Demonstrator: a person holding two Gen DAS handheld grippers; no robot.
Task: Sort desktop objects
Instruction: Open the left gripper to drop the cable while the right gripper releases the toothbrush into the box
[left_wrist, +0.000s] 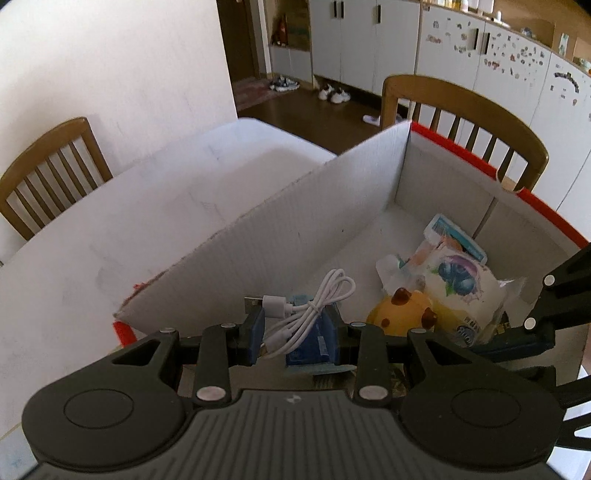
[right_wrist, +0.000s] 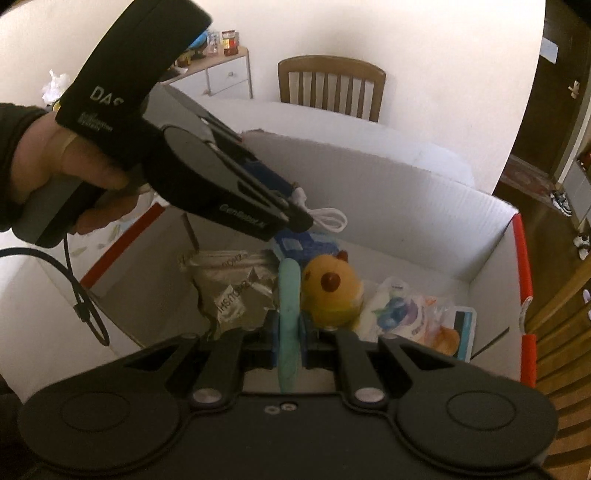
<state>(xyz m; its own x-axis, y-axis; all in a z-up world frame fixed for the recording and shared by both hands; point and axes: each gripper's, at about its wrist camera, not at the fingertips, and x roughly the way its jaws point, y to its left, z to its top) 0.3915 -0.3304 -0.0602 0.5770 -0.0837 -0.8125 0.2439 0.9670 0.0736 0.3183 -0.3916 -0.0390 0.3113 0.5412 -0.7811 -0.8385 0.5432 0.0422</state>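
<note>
The left gripper (left_wrist: 293, 334) has its blue-padded jaws clamped on a bundled white USB cable (left_wrist: 308, 310), coiled and cinched at its middle, with a metal plug sticking out to the left past the pad and a loop standing up at the far end. It hangs over the near part of the cardboard box (left_wrist: 280, 236), a white-walled carton with red outer edges and a tall, ragged-edged flap rising along its left side.

The right gripper (right_wrist: 290, 326) is closed on a flat teal object (right_wrist: 288, 310), long and narrow with a rounded top, held upright between its pads; what it is cannot be told. It sits low inside the box, just in front of the other contents.

On the box floor, a yellow plush toy (left_wrist: 404, 314) with brown spots lies near the middle. Right of it, touching, is a pack of tissues (left_wrist: 458, 291) printed with a blue-purple picture, and beyond that a smaller blue-topped packet (left_wrist: 456, 236). A crumpled silver foil bag (right_wrist: 231, 288) lies on the left of the toy in the right wrist view, against the box wall.

The far half of the box floor beside the tall flap is bare white. Left of the box, the white table (left_wrist: 110, 236) runs to its rounded far edge, with a wooden chair (left_wrist: 51, 166) against the wall and another wooden chair (left_wrist: 465, 114) behind the box.
</note>
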